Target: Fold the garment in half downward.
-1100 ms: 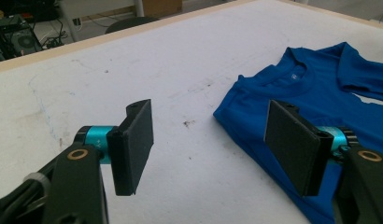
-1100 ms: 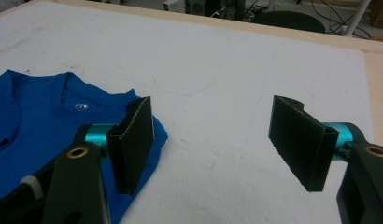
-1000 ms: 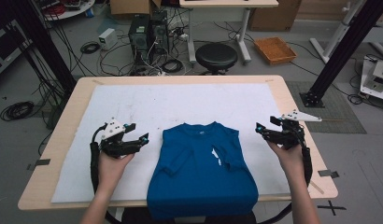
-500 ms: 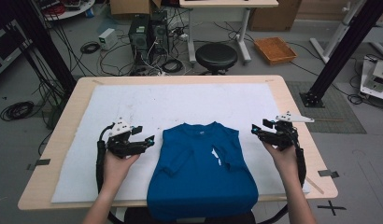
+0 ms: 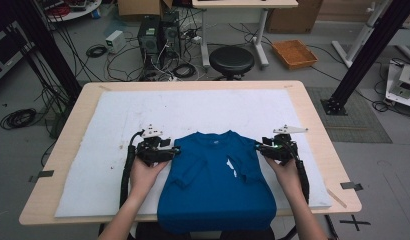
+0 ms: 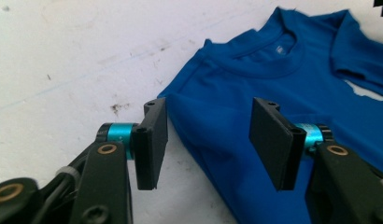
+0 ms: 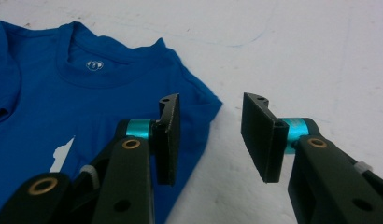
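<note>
Now | one blue T-shirt point(image 5: 218, 185) | two grippers: left gripper point(image 5: 177, 151), right gripper point(image 5: 259, 148) | jaws closing, part-open astride shoulder edges, nothing held

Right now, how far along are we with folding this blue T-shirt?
Done: the blue T-shirt lies on the white mat with both sleeves folded inward. In hand: the left gripper and right gripper sit at its two shoulder edges, jaws just closing but still apart, the left gripper's astride the cloth, pads not yet pressing. Left: pinching both shoulders and, probably, folding the shirt lengthwise.
</note>
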Demonstrator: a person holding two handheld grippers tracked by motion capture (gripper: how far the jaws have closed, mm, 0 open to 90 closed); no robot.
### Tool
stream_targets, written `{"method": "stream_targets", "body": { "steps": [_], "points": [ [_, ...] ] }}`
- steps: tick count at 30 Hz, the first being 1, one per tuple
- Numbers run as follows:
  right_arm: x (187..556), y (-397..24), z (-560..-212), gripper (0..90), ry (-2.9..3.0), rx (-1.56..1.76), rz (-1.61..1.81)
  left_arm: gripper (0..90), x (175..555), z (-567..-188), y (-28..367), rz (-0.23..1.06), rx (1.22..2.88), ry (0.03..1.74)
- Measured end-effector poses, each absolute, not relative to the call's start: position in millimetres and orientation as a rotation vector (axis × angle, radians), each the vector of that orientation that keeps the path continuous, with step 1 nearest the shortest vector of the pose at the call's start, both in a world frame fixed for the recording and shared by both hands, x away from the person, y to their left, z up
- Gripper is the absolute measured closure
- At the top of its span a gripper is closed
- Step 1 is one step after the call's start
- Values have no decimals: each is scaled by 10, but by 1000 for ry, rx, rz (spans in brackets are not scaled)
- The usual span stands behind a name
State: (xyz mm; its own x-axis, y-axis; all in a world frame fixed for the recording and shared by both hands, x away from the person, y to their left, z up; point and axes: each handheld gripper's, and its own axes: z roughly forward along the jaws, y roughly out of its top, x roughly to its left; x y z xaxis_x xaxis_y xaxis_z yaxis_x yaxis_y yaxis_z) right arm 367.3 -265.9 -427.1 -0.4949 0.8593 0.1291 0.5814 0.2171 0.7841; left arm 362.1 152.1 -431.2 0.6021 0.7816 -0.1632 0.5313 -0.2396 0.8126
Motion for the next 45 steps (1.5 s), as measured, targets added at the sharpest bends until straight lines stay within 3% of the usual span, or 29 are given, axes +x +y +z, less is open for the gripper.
{"method": "stream_targets", "body": {
  "steps": [7, 10, 14, 17, 19, 21, 23, 24, 31, 36, 37, 39, 40, 43, 45],
  "points": [
    [3707, -2496, -4337, 592, 2218, 1342, 1132, 526, 3644, -4382, 1425, 331, 1967, 1082],
    [3724, -2430, -4373, 659, 2262, 1323, 1100, 574, 3654, -4421, 1396, 326, 2005, 1074],
    [3720, -2400, -4406, 814, 2280, 1294, 1063, 672, 3657, -4469, 1379, 325, 2031, 1069],
    [3706, -2422, -4401, 860, 2272, 1291, 1056, 720, 3654, -4471, 1406, 323, 2023, 1071],
    [3704, -2429, -4399, 859, 2271, 1287, 1061, 716, 3650, -4469, 1409, 320, 2016, 1077],
    [3700, -2446, -4383, 756, 2261, 1277, 1079, 614, 3644, -4443, 1418, 327, 1987, 1085],
    [3704, -2489, -4329, 734, 2224, 1288, 1117, 555, 3663, -4403, 1432, 336, 1966, 1086],
    [3741, -2533, -4268, 700, 2182, 1307, 1135, 544, 3688, -4387, 1435, 340, 1957, 1091],
    [4003, -2564, -4293, 695, 2184, 1402, 1086, 527, 3989, -4366, 1389, 332, 1975, 1152],
    [4117, -2522, -4415, 803, 2258, 1411, 1021, 618, 4076, -4444, 1343, 336, 2015, 1171],
    [4108, -2508, -4418, 862, 2266, 1388, 1007, 724, 4069, -4439, 1337, 362, 2022, 1170],
    [4099, -2509, -4397, 871, 2263, 1368, 1007, 760, 4070, -4428, 1363, 353, 2030, 1162],
    [4095, -2514, -4385, 866, 2258, 1367, 1016, 751, 4065, -4411, 1376, 364, 2015, 1163],
    [4093, -2518, -4338, 772, 2236, 1337, 1069, 582, 4104, -4367, 1358, 372, 1989, 1158],
    [4131, -2481, -4304, 743, 2248, 1324, 1069, 555, 4131, -4353, 1334, 367, 1994, 1145]
  ]
}}
